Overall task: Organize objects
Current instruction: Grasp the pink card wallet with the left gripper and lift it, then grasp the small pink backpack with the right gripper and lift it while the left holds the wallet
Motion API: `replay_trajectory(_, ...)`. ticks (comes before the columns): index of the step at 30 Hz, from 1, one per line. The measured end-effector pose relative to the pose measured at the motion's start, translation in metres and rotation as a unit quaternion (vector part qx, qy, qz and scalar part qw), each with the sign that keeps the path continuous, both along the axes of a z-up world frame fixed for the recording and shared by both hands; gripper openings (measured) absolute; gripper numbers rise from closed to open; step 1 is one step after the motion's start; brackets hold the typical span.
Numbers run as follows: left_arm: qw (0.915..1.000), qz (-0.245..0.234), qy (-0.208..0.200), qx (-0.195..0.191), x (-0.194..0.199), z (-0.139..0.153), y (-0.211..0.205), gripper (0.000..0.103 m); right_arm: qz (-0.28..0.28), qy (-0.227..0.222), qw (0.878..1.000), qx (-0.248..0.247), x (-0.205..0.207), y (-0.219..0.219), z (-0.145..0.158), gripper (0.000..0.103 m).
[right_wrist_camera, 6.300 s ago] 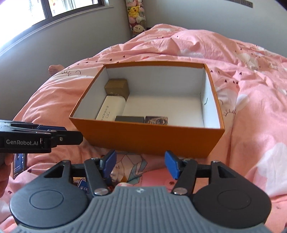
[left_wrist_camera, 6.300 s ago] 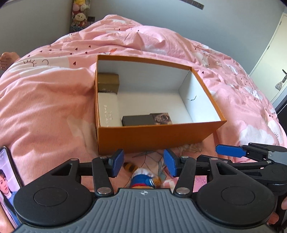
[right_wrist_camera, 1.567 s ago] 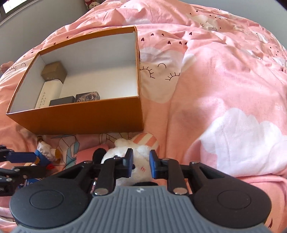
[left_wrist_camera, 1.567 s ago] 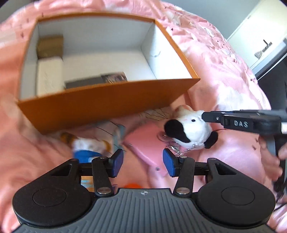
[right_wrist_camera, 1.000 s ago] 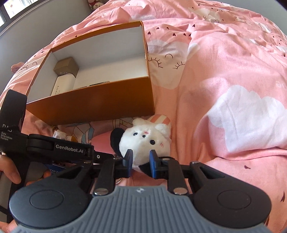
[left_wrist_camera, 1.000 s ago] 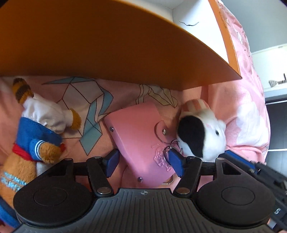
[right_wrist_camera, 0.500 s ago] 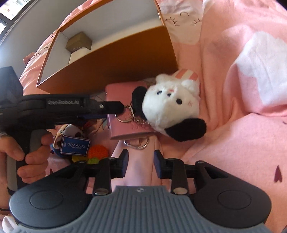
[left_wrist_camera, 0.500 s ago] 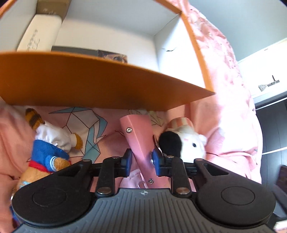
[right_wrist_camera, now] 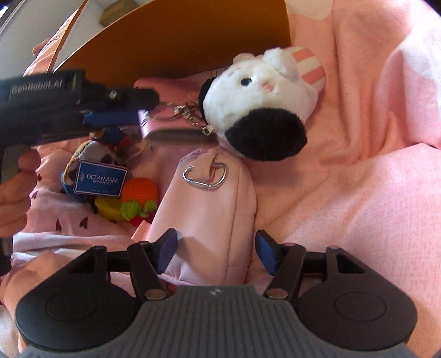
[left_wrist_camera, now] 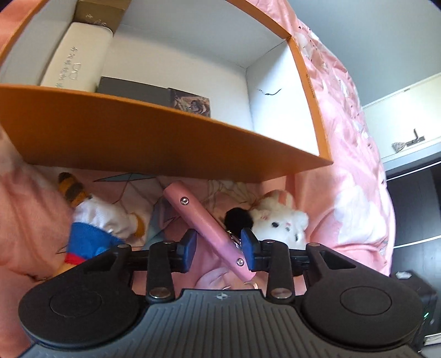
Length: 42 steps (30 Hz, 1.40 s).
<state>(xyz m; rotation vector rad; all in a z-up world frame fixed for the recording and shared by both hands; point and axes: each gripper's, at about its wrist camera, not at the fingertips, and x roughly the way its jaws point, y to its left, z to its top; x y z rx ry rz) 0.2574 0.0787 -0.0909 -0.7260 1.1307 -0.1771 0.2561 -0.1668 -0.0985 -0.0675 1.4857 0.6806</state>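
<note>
My left gripper [left_wrist_camera: 219,249] is shut on a flat pink key case [left_wrist_camera: 205,224] and holds it tilted, just in front of the orange box [left_wrist_camera: 137,140]. A white and black plush keychain [left_wrist_camera: 277,221] hangs from the case by a ring. In the right wrist view the left gripper [right_wrist_camera: 121,110] holds the case [right_wrist_camera: 154,129] with the plush [right_wrist_camera: 259,110] beside it. My right gripper [right_wrist_camera: 215,253] is open, its fingers either side of a pale pink pouch [right_wrist_camera: 209,217] with a carabiner.
The box holds a white case [left_wrist_camera: 74,60], a brown box [left_wrist_camera: 99,13] and a dark flat box [left_wrist_camera: 137,89]. A bear plush in blue [left_wrist_camera: 91,228] lies left. A crochet orange toy [right_wrist_camera: 137,198] and an Ocean Park tag [right_wrist_camera: 100,179] lie on the pink bedding.
My left gripper has lifted the pink case, turning it edge-on, and the plush swings with it. My right gripper has opened wide and come down around the pale pink pouch.
</note>
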Motion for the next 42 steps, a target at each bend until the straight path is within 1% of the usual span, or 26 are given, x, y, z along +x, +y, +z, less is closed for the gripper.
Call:
replay_trajectory(2,0.9999,0.007,0.003,-0.009,0.009,-0.002,0.0,0.045,0.001,0.003,1.0,-0.002,0.0,0.002,-0.002,0.066)
replay_trajectory(7,0.9985,0.042,0.03,-0.017,0.02,-0.014,0.002,0.045,0.003,0.005,1.0,-0.004,0.0,0.003,-0.005,0.067)
replay_trajectory(9,0.998,0.048,0.037,-0.018,0.019,-0.012,0.01,0.042,-0.001,0.007,1.0,-0.002,0.0,0.003,-0.006,0.066)
replay_trajectory(11,0.998,0.047,0.04,-0.012,0.019,-0.013,0.009,0.037,-0.006,0.008,1.0,-0.002,0.002,0.0,-0.007,0.065)
replay_trajectory(12,0.9979,0.047,0.042,-0.011,0.019,-0.014,0.009,0.037,-0.006,0.009,1.0,-0.002,0.003,0.0,-0.006,0.064)
replay_trajectory(15,0.9985,0.043,0.034,0.001,0.013,-0.012,0.008,0.035,-0.001,0.008,1.0,-0.004,0.004,-0.003,-0.001,0.064)
replay_trajectory(17,0.9986,0.044,0.029,0.001,0.009,-0.008,0.009,0.033,0.01,0.007,1.0,-0.005,0.002,-0.003,0.002,0.064)
replay_trajectory(21,0.9992,0.031,0.0,0.023,-0.002,0.008,0.015,0.02,0.015,0.007,1.0,-0.008,-0.002,-0.007,0.007,0.061)
replay_trajectory(22,0.9993,0.026,-0.008,0.026,-0.007,0.013,0.017,0.019,0.017,0.005,1.0,-0.008,-0.003,-0.008,0.009,0.06)
replay_trajectory(25,0.9991,0.018,-0.021,0.032,-0.021,0.024,0.021,0.019,0.038,-0.007,0.999,-0.013,-0.009,-0.006,0.017,0.062)
replay_trajectory(27,0.9985,0.014,-0.03,0.043,-0.031,0.029,0.023,0.019,0.062,-0.015,0.998,-0.019,-0.015,-0.003,0.021,0.064)
replay_trajectory(29,0.9983,0.013,-0.037,0.044,-0.035,0.036,0.026,0.019,0.081,-0.021,0.996,-0.024,-0.019,-0.001,0.023,0.066)
replay_trajectory(32,0.998,0.009,-0.045,0.043,-0.047,0.046,0.03,0.019,0.096,-0.027,0.995,-0.031,-0.022,0.002,0.025,0.068)
replay_trajectory(33,0.998,0.004,-0.046,0.043,-0.046,0.045,0.029,0.019,0.102,-0.03,0.994,-0.033,-0.024,0.003,0.025,0.068)
replay_trajectory(34,0.9981,-0.002,-0.045,0.042,-0.049,0.047,0.029,0.019,0.097,-0.032,0.994,-0.033,-0.025,0.003,0.025,0.068)
replay_trajectory(35,0.9983,-0.006,-0.039,0.042,-0.053,0.05,0.03,0.019,0.084,-0.031,0.995,-0.031,-0.023,0.001,0.026,0.066)
replay_trajectory(36,0.9983,-0.01,-0.037,0.045,-0.053,0.049,0.028,0.019,0.074,-0.031,0.996,-0.028,-0.022,0.0,0.028,0.06)
replay_trajectory(37,0.9981,-0.015,-0.036,0.049,-0.057,0.053,0.028,0.019,0.065,-0.032,0.997,-0.025,-0.019,-0.004,0.03,0.057)
replay_trajectory(38,0.9978,-0.018,-0.034,0.054,-0.061,0.055,0.028,0.019,0.055,-0.035,0.998,-0.023,-0.017,-0.006,0.033,0.046)
replay_trajectory(40,0.9971,-0.022,-0.029,0.066,-0.059,0.055,0.024,0.019,0.038,-0.043,0.998,-0.014,-0.014,-0.009,0.042,0.043)
replay_trajectory(41,0.9967,-0.024,-0.026,0.073,-0.063,0.056,0.023,0.019,0.037,-0.05,0.998,-0.009,-0.015,-0.009,0.047,0.038)
replay_trajectory(42,0.9963,-0.026,-0.026,0.077,-0.063,0.057,0.023,0.019,0.04,-0.058,0.998,-0.002,-0.017,-0.009,0.053,0.037)
